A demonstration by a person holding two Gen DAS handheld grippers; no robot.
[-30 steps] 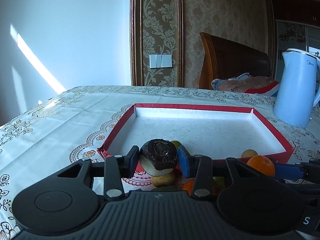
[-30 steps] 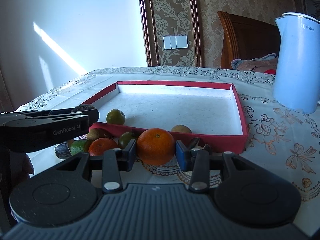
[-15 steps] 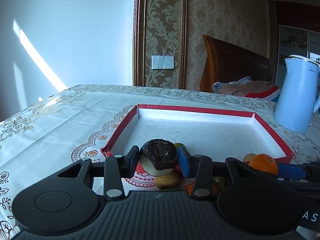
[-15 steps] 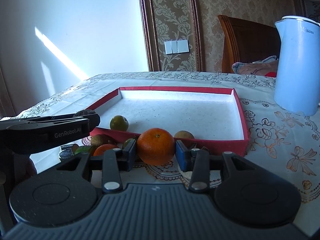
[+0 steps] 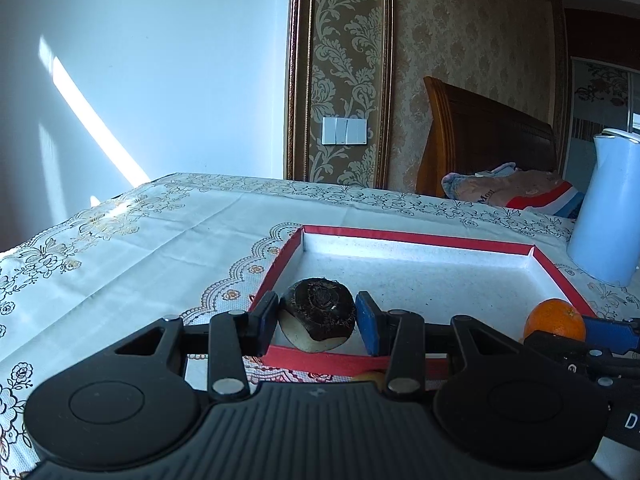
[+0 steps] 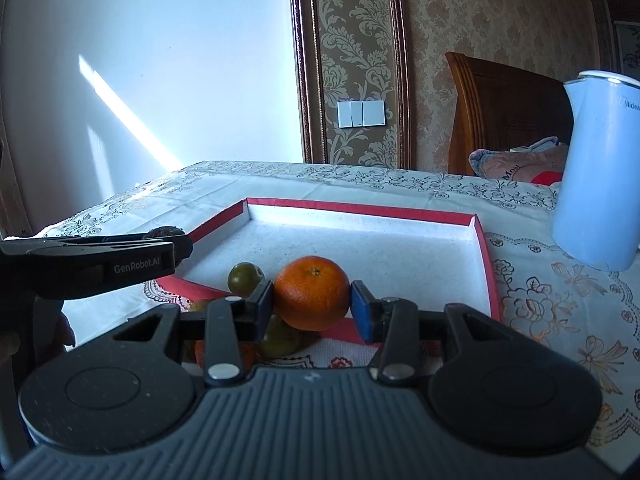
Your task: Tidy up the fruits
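Sunlight streaks the pale wall behind a table (image 5: pixel 168 232) spread with floral cloth, bearing a red-rimmed tray (image 6: pixel 486 248) and blue kettle (image 6: pixel 596 184). Left hand-held gripper (image 5: pixel 317 317) clamps a dark fruit (image 5: pixel 318 312); right hand-held gripper (image 6: pixel 313 303) clamps an orange (image 6: pixel 312 298).

A tray (image 6: pixel 486 256) is set on the table (image 6: pixel 560 320), with a kettle (image 6: pixel 600 184) stood to its right and a chair (image 6: pixel 508 112) placed behind the table. One small fruit (image 6: pixel 245 277) is found inside the tray's near left corner; more fruits (image 6: pixel 280 338) are heaped before its near wall.
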